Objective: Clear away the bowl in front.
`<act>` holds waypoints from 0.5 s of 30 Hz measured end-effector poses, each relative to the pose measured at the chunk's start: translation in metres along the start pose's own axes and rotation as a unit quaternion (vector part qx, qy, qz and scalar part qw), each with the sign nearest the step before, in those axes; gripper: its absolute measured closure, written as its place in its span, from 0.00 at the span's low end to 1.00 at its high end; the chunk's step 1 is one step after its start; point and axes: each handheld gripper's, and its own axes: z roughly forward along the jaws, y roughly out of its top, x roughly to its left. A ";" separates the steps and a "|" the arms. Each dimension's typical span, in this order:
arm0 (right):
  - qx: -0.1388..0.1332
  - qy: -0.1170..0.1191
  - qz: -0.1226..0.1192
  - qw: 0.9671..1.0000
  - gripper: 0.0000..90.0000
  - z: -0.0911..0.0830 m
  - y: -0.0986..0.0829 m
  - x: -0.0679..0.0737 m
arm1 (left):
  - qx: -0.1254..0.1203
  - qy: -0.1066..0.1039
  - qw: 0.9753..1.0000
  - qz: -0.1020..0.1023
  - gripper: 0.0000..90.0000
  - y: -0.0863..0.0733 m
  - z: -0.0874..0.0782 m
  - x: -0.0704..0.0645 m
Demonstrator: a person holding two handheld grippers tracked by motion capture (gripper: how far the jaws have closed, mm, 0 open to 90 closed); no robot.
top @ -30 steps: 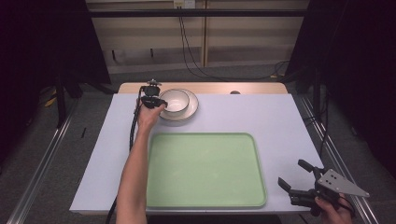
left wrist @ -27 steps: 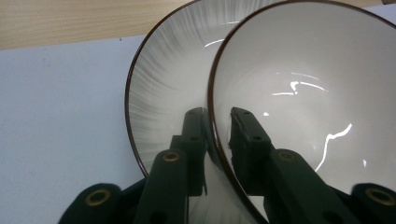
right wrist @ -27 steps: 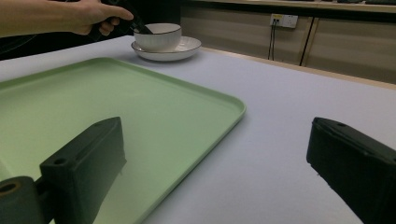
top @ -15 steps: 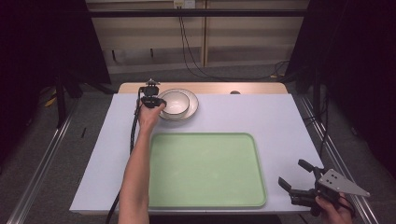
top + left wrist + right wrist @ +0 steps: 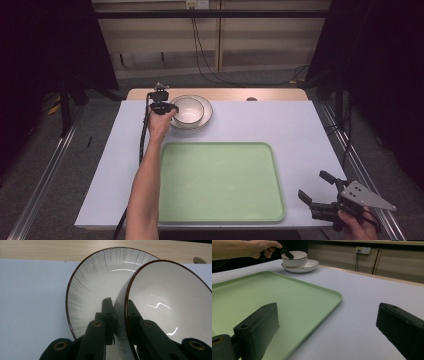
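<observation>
My left gripper (image 5: pixel 119 308) pinches the near wall of the bowl (image 5: pixel 170 302), one jaw inside, one outside. The bowl sits on the plate (image 5: pixel 95 285) at the table's far edge. My right gripper (image 5: pixel 320 192) gapes wide beside the green tray (image 5: pixel 220 180).

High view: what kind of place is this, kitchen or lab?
Likely a lab recording station, not a kitchen: a covered table between floor rails, cables down the back wall, and staged props, a bowl and green tray.
</observation>
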 end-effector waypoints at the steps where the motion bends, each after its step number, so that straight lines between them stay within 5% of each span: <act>1: 0.000 -0.001 -0.003 1.000 0.05 0.000 0.000 0.000 | 0.000 0.000 1.000 0.000 0.91 0.000 0.000 0.000; 15: -0.004 0.000 -0.004 1.000 0.05 -0.001 0.001 -0.001 | -0.017 -0.008 1.000 -0.005 0.90 0.004 -0.014 -0.002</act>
